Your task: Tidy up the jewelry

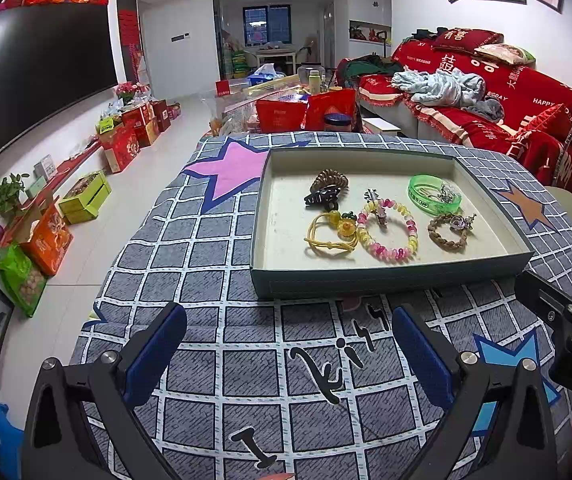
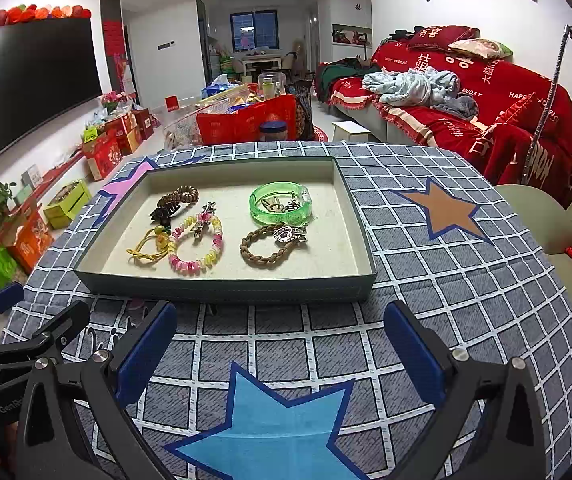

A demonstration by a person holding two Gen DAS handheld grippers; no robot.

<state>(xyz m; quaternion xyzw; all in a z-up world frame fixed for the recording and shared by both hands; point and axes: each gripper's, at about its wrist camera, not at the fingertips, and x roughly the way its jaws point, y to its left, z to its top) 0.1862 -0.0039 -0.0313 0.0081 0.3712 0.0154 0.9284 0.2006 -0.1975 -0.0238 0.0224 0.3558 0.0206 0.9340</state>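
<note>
Shallow tray [image 2: 226,290] on checked cloth [image 2: 446,280], holding all pieces.
- Beaded bracelet [image 2: 196,246], near centre: light, hard, slippery; best pinched across one strand.
- Braided bracelet [image 2: 262,258], near right: soft, grippy.
- Green bangle [image 2: 278,202], far right: rigid, smooth; likely to skid.
- Yellow hair tie [image 2: 146,254], near left: limp.

Left gripper [image 1: 288,344] and right gripper [image 2: 280,340]: spread wide, empty, near side of tray.

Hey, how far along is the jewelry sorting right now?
It looks nearly done. The green bangle, beaded bracelet, braided bracelet, yellow hair tie, coil hair tie and black hair claw all lie inside the tray. Nothing is in hand: the left gripper and right gripper are open and empty. No jewelry shows on the cloth.
</note>
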